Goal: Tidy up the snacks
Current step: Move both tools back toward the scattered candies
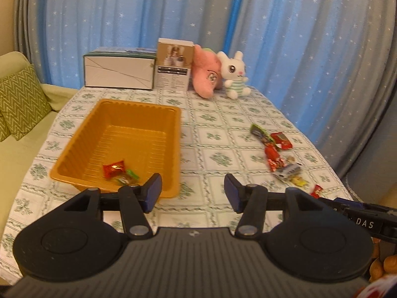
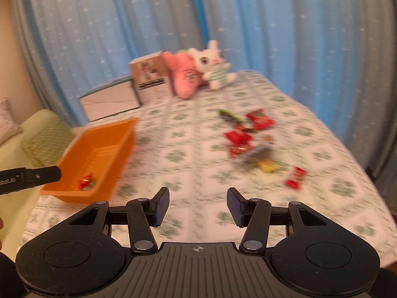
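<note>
An orange plastic tray [image 1: 171,134] sits on the patterned tablecloth at the left; it also shows in the right wrist view [image 2: 124,136]. Inside it lie a red candy [image 1: 113,169] and a clear green-ended candy [image 1: 125,178]. Several loose snacks [image 1: 275,149] are scattered on the right of the table, also in the right wrist view [image 2: 248,139], with a small red candy [image 2: 295,177] apart from them. My left gripper [image 1: 193,193] is open and empty just in front of the tray. My right gripper [image 2: 198,206] is open and empty above the table's near side.
A white box [image 1: 119,72], a brown carton [image 1: 173,67], a pink plush [image 1: 206,74] and a white rabbit plush [image 1: 234,74] stand at the table's far edge. A green sofa with cushion [image 1: 19,101] is on the left. Blue curtains hang behind.
</note>
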`<state>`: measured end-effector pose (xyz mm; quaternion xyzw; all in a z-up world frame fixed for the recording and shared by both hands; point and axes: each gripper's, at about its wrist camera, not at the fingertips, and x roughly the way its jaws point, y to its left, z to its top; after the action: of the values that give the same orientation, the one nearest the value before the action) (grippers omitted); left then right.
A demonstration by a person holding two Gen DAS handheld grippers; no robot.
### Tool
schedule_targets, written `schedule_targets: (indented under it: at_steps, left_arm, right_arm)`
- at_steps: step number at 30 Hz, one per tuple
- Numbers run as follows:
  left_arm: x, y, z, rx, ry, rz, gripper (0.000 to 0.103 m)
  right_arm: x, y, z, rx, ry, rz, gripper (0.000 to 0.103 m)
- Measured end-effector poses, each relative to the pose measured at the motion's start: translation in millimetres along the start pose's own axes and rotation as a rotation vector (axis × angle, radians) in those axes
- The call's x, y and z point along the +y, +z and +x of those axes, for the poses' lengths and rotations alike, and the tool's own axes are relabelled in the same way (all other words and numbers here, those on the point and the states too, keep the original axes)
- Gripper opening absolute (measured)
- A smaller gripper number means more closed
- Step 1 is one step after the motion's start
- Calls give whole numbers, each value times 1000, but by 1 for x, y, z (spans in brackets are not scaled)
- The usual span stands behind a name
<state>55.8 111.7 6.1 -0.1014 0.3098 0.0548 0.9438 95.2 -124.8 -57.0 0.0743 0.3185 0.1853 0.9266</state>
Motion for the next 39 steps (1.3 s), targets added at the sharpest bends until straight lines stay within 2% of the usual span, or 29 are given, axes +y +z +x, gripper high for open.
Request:
schedule_targets:
  at_steps: [5, 9, 13, 18, 21, 31, 39]
  left_arm:
    - [-28, -3, 5, 7, -61, 23, 63]
    - [-46, -3, 9, 10, -107, 46, 63]
    - [-59, -1, 12, -15, -157, 51, 63]
    - [-66, -1, 34, 26, -209, 3, 63]
    - [-68, -3, 52, 50, -200, -8, 63]
    - [-96, -6, 112, 123, -200, 125, 63]
    - [-113, -3, 147, 62, -185, 208, 63]
  right_arm:
    - [-28, -2, -19, -26, -73, 30, 53]
    - [-45, 3, -30, -58, -118, 66, 64]
    - [-58, 7, -33, -78, -149, 81, 65]
    - [-75, 7, -23, -71, -178, 118, 65]
    - [-83, 5, -12, -55, -189, 120, 65]
    - [-111, 3, 34, -6, -227, 135, 65]
    - [-122, 8, 70, 4, -237, 103, 65]
